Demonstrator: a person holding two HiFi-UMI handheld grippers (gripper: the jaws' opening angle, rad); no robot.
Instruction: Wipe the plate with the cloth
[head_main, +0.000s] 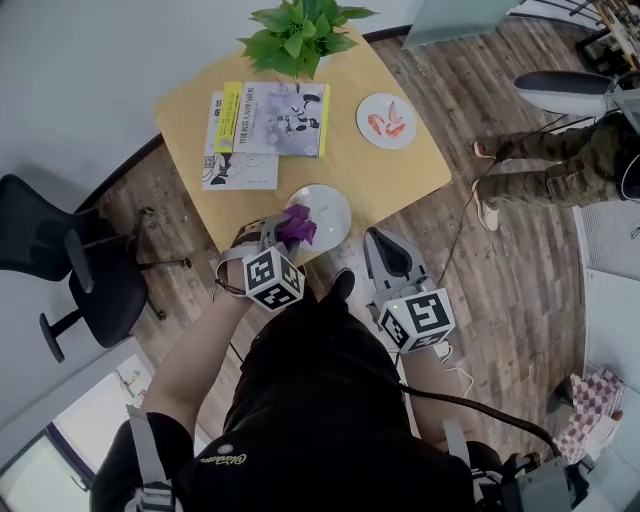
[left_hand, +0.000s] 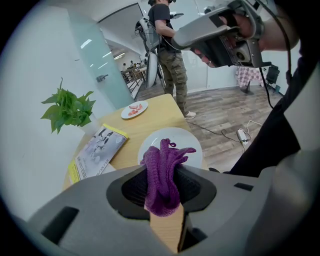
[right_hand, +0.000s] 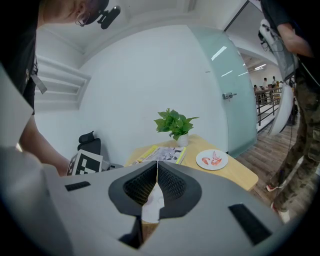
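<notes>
A plain white plate (head_main: 325, 210) lies near the front edge of the wooden table (head_main: 420, 170). My left gripper (head_main: 288, 228) is shut on a bunched purple cloth (head_main: 298, 228), which hangs over the plate's near rim. In the left gripper view the cloth (left_hand: 162, 175) sticks out between the jaws, with the plate (left_hand: 187, 142) just beyond. My right gripper (head_main: 380, 240) is held off the table's front edge to the plate's right. Its jaws are shut with nothing between them (right_hand: 156, 167).
Two books (head_main: 262, 125) lie at the table's middle, and a potted plant (head_main: 300, 35) stands at the far edge. A small plate with red pieces (head_main: 386, 121) sits at the far right. A black office chair (head_main: 70, 270) stands to the left, and a person (head_main: 560, 165) stands to the right.
</notes>
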